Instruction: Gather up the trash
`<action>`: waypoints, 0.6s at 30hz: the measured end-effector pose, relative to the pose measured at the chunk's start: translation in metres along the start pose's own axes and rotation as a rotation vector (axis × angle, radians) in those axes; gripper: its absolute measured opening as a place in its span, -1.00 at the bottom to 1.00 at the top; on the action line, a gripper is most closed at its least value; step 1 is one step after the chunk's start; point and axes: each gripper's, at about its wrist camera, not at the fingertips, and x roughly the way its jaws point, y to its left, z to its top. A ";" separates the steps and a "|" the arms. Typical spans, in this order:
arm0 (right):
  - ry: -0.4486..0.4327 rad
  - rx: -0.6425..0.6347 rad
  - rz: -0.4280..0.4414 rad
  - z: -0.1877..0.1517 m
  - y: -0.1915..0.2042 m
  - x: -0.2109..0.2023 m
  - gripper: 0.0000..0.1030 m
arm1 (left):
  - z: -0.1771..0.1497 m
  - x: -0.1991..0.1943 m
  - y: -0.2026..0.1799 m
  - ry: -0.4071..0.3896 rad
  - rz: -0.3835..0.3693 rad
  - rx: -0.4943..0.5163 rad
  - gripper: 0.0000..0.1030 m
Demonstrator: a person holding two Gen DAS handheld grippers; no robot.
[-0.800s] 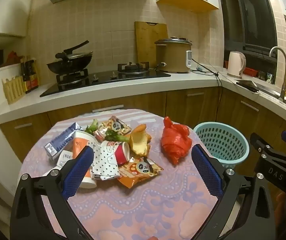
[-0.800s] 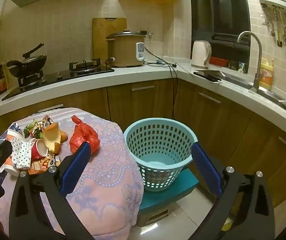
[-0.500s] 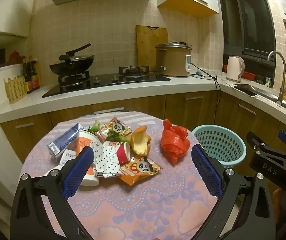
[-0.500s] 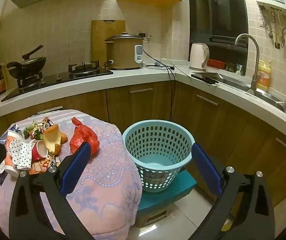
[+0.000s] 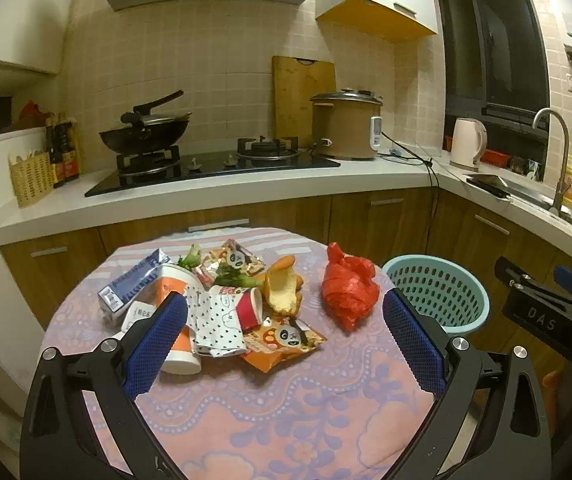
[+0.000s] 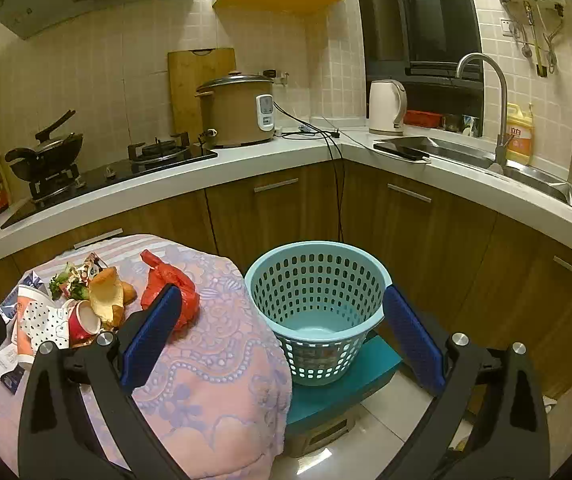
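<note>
Both tongs have risen, still spread wide, trash untouched.

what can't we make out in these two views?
- Basket, left wrist view: inside hidden by its own wall.
- White-orange cup, left wrist view: partly behind the left finger pad.
- Red bag, right wrist view: lower part behind the finger pad.
- Wrapper text: too small.

Dim, warm yellowish indoor light — sharp focus, strong fisheye bending, dark vignetted corners.
</note>
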 end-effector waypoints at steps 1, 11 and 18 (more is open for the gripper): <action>0.000 -0.002 -0.001 0.000 0.000 0.000 0.85 | 0.000 0.001 0.000 0.001 -0.002 -0.003 0.85; 0.002 -0.005 0.011 0.000 0.002 -0.001 0.85 | -0.001 0.002 0.004 0.006 -0.007 -0.022 0.85; 0.002 -0.013 0.019 0.001 0.004 -0.002 0.85 | -0.001 0.002 0.007 0.004 -0.007 -0.029 0.85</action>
